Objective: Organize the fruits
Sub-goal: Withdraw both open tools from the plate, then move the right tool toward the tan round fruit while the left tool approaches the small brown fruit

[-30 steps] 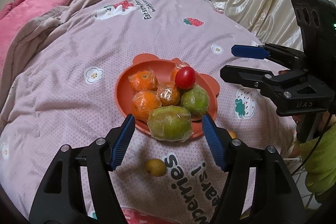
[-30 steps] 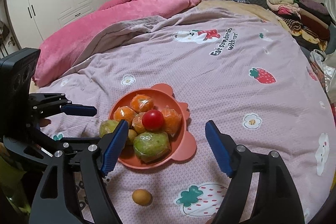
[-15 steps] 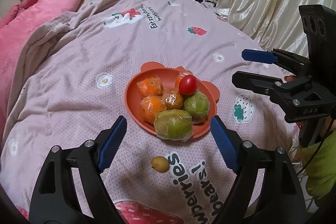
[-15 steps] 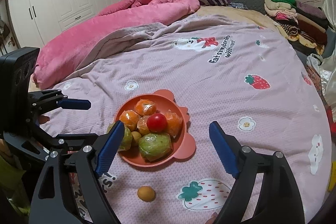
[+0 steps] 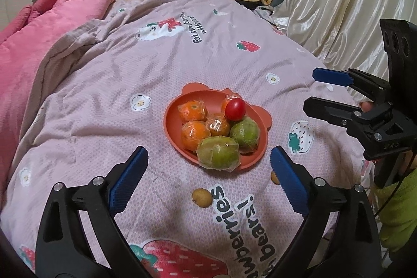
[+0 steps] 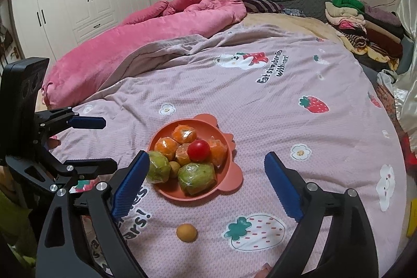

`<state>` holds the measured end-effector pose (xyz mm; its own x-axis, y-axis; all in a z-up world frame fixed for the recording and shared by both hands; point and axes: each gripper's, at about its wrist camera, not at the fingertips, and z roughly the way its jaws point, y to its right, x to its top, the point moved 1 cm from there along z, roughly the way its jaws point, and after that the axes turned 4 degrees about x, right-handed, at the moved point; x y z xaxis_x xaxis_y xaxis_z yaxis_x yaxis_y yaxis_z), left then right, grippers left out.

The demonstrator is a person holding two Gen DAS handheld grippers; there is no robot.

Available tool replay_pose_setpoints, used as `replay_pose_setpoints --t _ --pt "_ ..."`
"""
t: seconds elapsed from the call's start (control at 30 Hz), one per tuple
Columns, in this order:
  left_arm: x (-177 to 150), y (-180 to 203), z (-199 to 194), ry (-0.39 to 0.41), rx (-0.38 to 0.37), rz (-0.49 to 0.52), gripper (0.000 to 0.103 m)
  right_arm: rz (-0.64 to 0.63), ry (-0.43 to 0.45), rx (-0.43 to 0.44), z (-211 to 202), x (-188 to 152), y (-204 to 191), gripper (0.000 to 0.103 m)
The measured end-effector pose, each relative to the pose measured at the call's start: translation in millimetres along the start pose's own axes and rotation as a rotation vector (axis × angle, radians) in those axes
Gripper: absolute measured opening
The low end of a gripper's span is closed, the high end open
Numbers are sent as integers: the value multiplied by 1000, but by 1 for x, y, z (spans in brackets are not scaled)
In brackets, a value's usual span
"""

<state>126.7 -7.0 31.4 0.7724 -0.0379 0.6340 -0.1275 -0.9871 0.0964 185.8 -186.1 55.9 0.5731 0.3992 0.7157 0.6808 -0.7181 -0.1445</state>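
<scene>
Orange plate (image 5: 256, 155) sits mid-bedspread, piled with wrapped fruit. Both the left gripper (image 5: 208, 177) and right gripper (image 6: 207, 183) have just been opening, jaws wide apart and empty. Next, I judge, comes picking up the small yellow fruit (image 6: 186, 232) lying loose near the bedspread's front edge.

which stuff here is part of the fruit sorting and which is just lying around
Job: orange plate, wrapped oranges, green fruits, red tomato, small loose fruits on the bedspread.
Lying about: pink duvet, folded clothes.
</scene>
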Motion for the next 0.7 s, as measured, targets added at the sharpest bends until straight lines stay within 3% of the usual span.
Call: replay_pose_setpoints --t 0.7 --pt "-3 -1 -24 39 28 -17 93 -19 31 -11 -26 -6 -14 95"
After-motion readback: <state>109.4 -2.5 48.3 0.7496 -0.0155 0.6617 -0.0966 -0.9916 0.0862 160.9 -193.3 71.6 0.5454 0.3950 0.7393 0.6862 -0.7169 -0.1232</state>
